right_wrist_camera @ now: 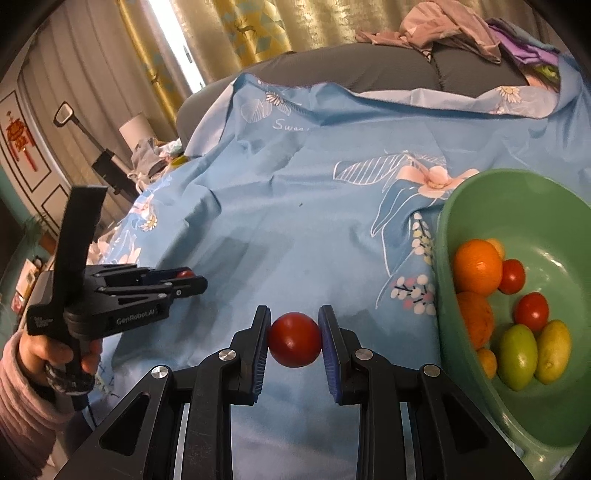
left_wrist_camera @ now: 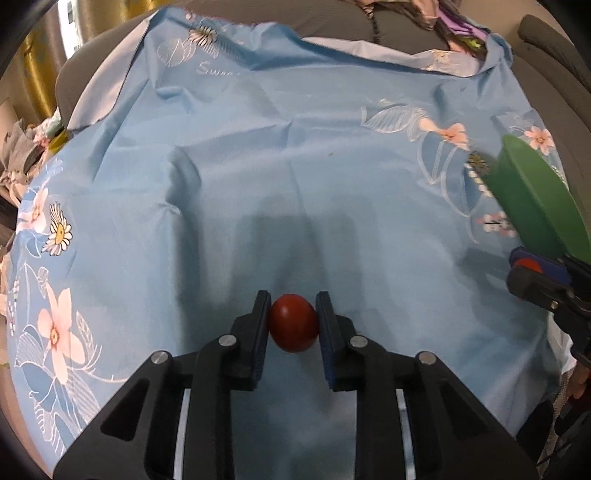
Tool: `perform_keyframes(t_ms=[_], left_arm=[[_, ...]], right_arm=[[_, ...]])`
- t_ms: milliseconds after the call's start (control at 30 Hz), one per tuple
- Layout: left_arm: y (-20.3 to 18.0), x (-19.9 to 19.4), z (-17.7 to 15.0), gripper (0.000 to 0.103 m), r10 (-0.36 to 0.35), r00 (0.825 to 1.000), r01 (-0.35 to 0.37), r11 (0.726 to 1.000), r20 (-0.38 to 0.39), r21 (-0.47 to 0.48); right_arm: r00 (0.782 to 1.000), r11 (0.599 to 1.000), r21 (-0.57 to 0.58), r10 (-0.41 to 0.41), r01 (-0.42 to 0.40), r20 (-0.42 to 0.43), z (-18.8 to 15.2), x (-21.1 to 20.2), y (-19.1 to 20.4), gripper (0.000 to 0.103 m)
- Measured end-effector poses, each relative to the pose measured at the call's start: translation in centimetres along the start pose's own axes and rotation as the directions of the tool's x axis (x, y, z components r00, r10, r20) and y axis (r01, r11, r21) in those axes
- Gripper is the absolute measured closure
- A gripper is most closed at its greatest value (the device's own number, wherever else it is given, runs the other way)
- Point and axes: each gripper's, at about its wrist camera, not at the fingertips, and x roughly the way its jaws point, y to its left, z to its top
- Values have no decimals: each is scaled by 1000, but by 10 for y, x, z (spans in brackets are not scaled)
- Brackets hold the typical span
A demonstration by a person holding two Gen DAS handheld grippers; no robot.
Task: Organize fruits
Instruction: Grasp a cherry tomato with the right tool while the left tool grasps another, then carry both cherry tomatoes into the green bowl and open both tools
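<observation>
My left gripper (left_wrist_camera: 293, 321) is shut on a small dark red tomato (left_wrist_camera: 293, 322), low over the blue flowered cloth (left_wrist_camera: 258, 166). From the right wrist view the left gripper (right_wrist_camera: 186, 277) sits at the left, held by a hand in a pink sleeve, with the red fruit showing between its tips. My right gripper (right_wrist_camera: 294, 338) is shut on another red tomato (right_wrist_camera: 294, 340), just left of the green bowl (right_wrist_camera: 517, 192). The bowl holds oranges (right_wrist_camera: 477, 266), tomatoes (right_wrist_camera: 532, 311), a green fruit (right_wrist_camera: 518, 356) and a yellow one (right_wrist_camera: 553, 350). In the left wrist view the bowl (left_wrist_camera: 532, 199) and the right gripper (left_wrist_camera: 532, 267) are at the right edge.
The cloth lies wrinkled over a grey sofa (right_wrist_camera: 369, 70) with clothes (right_wrist_camera: 443, 26) piled on its back. Curtains (right_wrist_camera: 240, 29) and a window stand behind. Clutter and a white lamp (right_wrist_camera: 136, 129) sit beyond the cloth's left edge.
</observation>
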Motion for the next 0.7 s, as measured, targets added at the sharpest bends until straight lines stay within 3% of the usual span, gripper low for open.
perform_keyframes(t_ms=[400, 700], left_arm=[[-46, -52, 2, 79, -43, 995, 35, 996, 95, 86], [-101, -77, 26, 79, -108, 980, 75, 978, 166, 194]], right_arm=[[995, 1000, 0, -21, 21, 96, 1, -48, 3, 74], [980, 997, 24, -77, 74, 185, 4, -87, -14, 74]])
